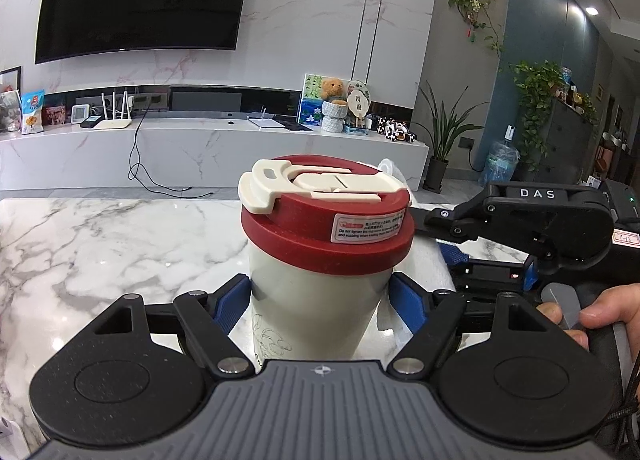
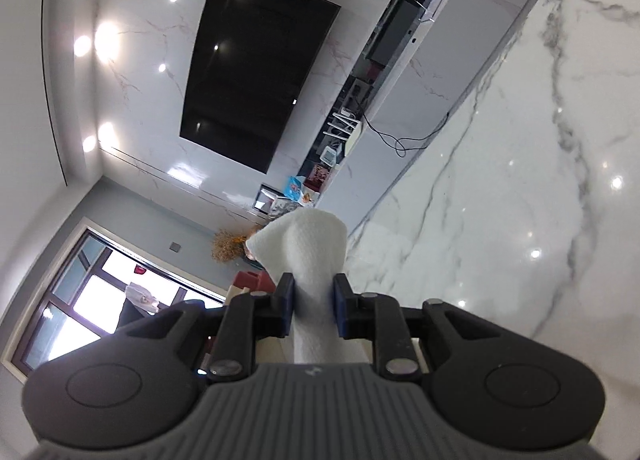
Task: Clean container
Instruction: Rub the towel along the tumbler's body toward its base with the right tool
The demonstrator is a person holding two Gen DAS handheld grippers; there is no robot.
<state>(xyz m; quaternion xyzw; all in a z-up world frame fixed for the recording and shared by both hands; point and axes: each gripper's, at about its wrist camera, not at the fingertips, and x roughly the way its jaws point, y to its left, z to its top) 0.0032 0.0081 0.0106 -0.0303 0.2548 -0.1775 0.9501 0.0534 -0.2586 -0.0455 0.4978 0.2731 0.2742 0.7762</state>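
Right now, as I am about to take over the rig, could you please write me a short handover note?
Left gripper: blue pads against the body of the cream tumbler with a dark red lid, holding it upright over the white marble table.
Right gripper: shut on a folded white cloth, beside the tumbler on its right in the left wrist view.
Done: tumbler and cloth both gripped.
Left: the lid is still on; how much has been wiped cannot be told. Bring the cloth to the tumbler and wipe.
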